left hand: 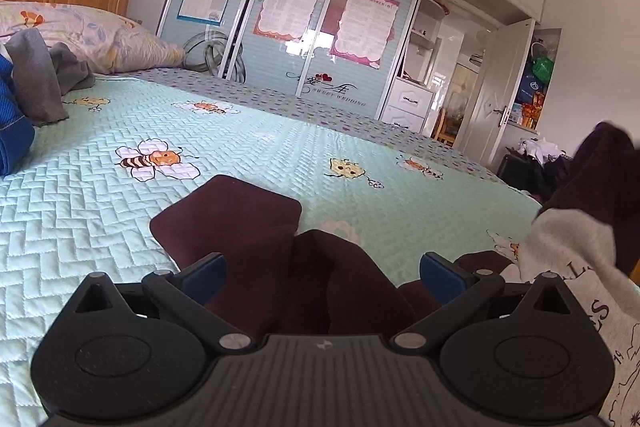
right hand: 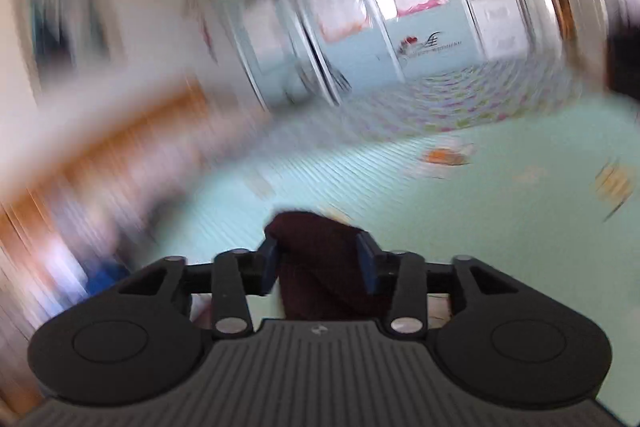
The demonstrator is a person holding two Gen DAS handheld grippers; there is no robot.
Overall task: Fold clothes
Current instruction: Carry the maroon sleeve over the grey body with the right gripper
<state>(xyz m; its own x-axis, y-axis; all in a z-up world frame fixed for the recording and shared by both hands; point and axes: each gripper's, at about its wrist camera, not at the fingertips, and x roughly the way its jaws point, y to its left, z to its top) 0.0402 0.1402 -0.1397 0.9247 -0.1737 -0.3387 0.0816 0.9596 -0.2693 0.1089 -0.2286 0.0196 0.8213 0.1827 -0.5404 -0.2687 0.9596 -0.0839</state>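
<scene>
Dark maroon knit garment (left hand: 240,223) is spread on the mint quilted bed (left hand: 280,147), sleeve at 12 o'clock. Left hand-held gripper (left hand: 322,269) is parted wide. Right hand-held gripper (right hand: 318,259) is half-parted around maroon fabric; release should be completed before smoothing the fold.

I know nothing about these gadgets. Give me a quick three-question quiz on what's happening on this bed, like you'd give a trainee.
1. True or false: the left hand-held gripper is clamped shut on the maroon garment.
2. What is printed on the green bedspread? A bees, B cars, C stars.
3. Fill in: the cloth between the fingers of the right hand-held gripper is ___ in colour.
Key: 1 false, its jaws stand wide apart; 2 A; 3 maroon.
</scene>
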